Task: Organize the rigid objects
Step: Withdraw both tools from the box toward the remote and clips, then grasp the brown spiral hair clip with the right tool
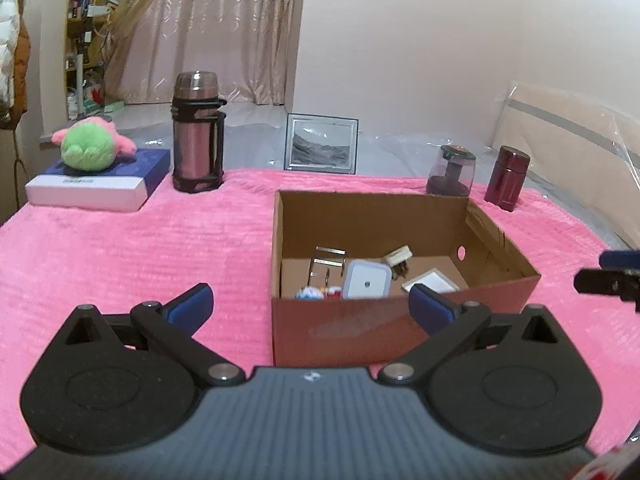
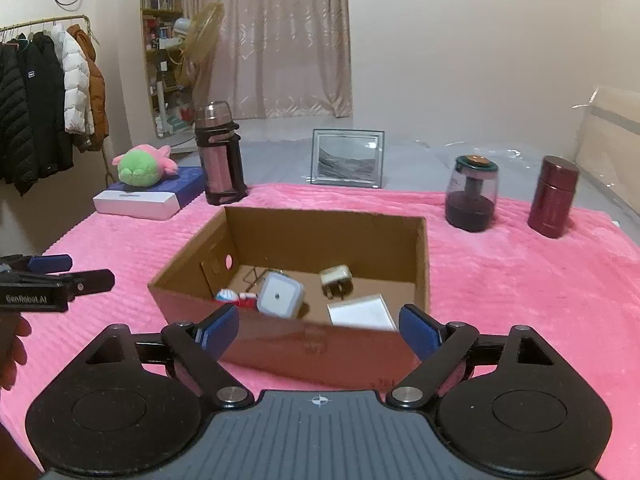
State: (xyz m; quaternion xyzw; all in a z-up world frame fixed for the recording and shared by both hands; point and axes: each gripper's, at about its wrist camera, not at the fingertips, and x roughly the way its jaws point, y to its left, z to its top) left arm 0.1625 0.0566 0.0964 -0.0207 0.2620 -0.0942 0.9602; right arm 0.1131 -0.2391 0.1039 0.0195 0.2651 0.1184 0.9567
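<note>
Left wrist view shows the left gripper (image 1: 310, 304) with its blue pads spread wide and nothing between them, hanging over the pink blanket (image 1: 140, 248) just before the near wall of the cardboard box (image 1: 400, 328), which fills the centre right of the frame. Right wrist view shows the right gripper (image 2: 318, 330) likewise released and empty, its pads apart in front of the same box at frame centre; the left gripper shows at the left edge of this view.

Several small hard things already lie on the box floor: a white square charger (image 2: 278, 298), a beige plug (image 2: 336, 280), a flat white card or small box (image 2: 362, 312), a little red, white and blue figure (image 2: 236, 298), and a metal clip-like piece (image 1: 326, 264) that is hard to make out.

Outside the box, along the upper part of both views, stand a steel flask (image 2: 220, 156), a framed picture (image 2: 346, 158), a dark jar with a green lid (image 2: 472, 196) and a maroon tumbler (image 2: 552, 196). At the upper left, a plush toy (image 2: 142, 166) rests on a blue and white flat box (image 2: 148, 198).

My reading is that the small items are sorted and both hands are free. Whether the larger standing things are meant to go in as well cannot be told from the task; if so, that part is left.
</note>
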